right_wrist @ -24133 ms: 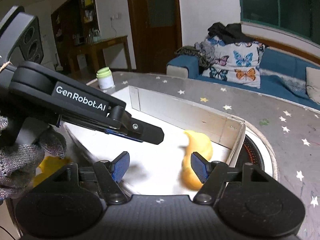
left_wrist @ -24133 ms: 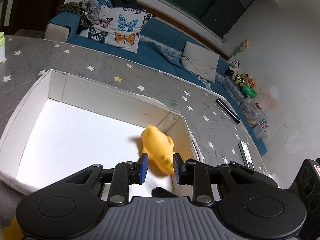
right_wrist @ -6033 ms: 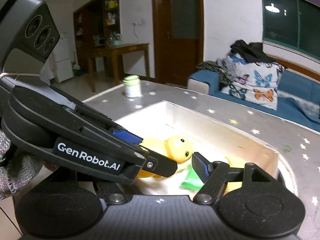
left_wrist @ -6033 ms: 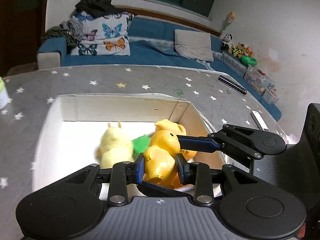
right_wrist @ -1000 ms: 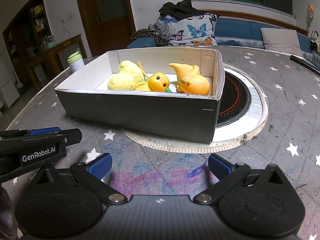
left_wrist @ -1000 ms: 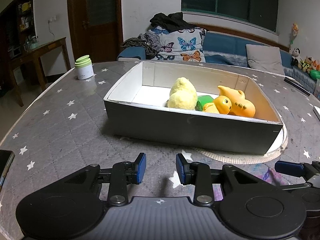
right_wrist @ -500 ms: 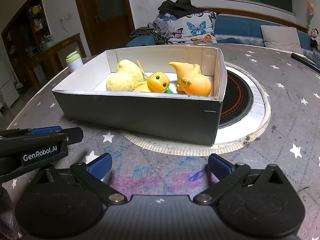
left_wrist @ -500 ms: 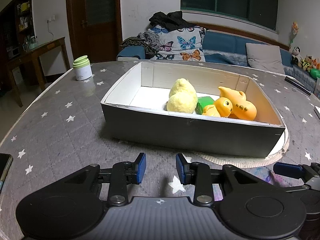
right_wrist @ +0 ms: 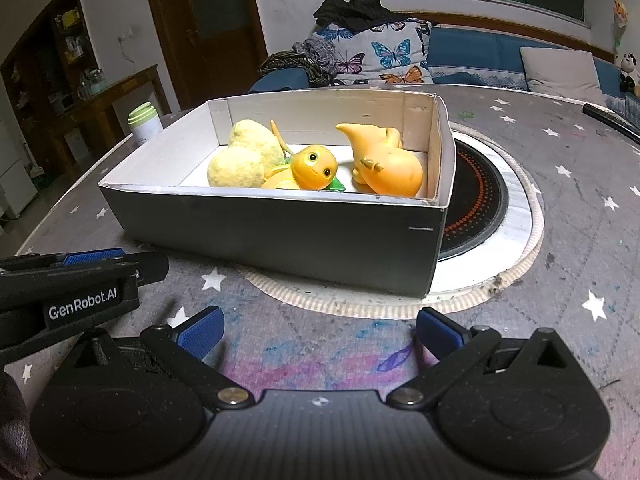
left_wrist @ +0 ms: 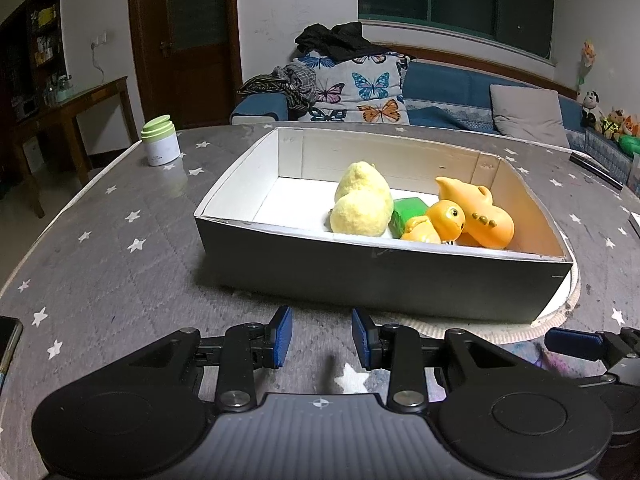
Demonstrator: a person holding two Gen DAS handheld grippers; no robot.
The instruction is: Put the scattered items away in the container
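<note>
A grey box (left_wrist: 360, 276) with white inside stands on the star-patterned table and also shows in the right wrist view (right_wrist: 280, 240). In it lie a pale yellow plush toy (left_wrist: 362, 206), a green block (left_wrist: 408, 214), a round orange toy with eyes (left_wrist: 440, 222) and an orange rubber toy (left_wrist: 476, 210). My left gripper (left_wrist: 322, 340) is empty, its jaws a narrow gap apart, in front of the box. My right gripper (right_wrist: 318, 330) is wide open and empty, in front of the box's right corner.
A white jar with a green lid (left_wrist: 160, 142) stands at the table's far left. A round cooktop with a white ring (right_wrist: 480, 200) lies under the box's right end. A dark phone (left_wrist: 8, 340) lies at the left edge. A sofa stands behind the table.
Over the last second both grippers have drifted slightly nearer to the box. Six seconds ago my left gripper held the round orange toy over the box; that toy now lies in it.
</note>
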